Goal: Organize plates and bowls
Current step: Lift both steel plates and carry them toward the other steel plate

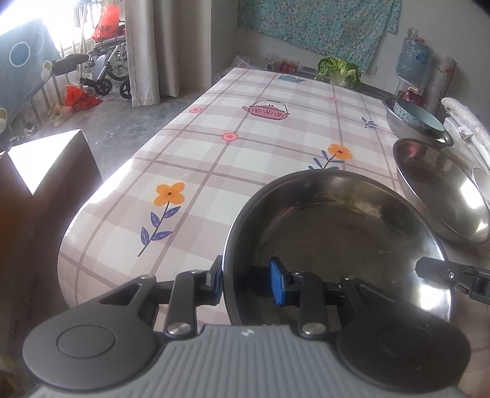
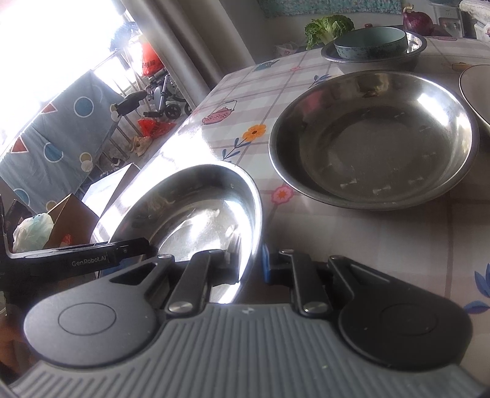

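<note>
The steel dish (image 1: 337, 232) lies with its near rim between the left gripper's fingers (image 1: 280, 283). Beyond the fingertips to the right sits a second dish (image 1: 444, 189), and behind that a basin (image 1: 410, 122) holding a bowl (image 1: 418, 118).

1. Daylight pours in from the window (image 1: 27, 18) at upper left, blown out to white.
2. Glare streaks the table (image 2: 183, 144) and a steel plate (image 2: 196, 211).
3. Fisheye bending curves the edges; corners darken and blur.

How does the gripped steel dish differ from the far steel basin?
The steel dish is empty; the steel basin holds a teal bowl. The right gripper clamps the dish's rim; the basin sits untouched. Dish shallow, basin deeper. Both are shiny metal.
</note>
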Available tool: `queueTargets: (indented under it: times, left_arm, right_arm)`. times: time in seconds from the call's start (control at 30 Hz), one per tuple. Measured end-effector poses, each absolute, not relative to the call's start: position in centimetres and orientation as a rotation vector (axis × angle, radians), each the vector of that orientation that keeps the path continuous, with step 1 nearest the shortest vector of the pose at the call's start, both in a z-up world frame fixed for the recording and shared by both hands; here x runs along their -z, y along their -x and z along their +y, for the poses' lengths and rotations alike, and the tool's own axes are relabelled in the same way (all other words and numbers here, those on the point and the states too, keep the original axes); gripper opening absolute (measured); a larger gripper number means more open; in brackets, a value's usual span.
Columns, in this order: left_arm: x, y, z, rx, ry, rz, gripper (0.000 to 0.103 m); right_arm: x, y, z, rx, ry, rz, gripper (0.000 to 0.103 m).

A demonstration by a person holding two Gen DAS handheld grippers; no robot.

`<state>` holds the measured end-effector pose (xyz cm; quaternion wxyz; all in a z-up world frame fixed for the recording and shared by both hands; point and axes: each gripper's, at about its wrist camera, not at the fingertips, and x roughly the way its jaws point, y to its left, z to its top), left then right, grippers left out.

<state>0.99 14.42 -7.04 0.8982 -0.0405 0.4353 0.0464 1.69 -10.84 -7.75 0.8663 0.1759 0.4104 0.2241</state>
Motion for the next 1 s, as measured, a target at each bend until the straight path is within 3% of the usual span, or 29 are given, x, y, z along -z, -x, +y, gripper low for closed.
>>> queueTargets:
  times: [0.2, 0.33, 1.0]
  left_arm:
    - [7.0, -1.2, 14.1, -0.099, 0.063, 0.904, 0.034]
    - [6.8, -1.4, 13.8, -0.097, 0.068, 0.913, 0.042]
    - [6.9, -1.5, 12.8, -0.104, -0.018, 0.905, 0.041]
  right_arm:
    - [7.9, -1.6, -11.3, -0.478, -0.39, 0.864, 0.013]
    - [7.8, -1.7, -11.1, -0.489, -0.396, 0.862, 0.014]
    - [7.2, -2.4, -9.5, -0.451, -0.301, 0.845, 0.014]
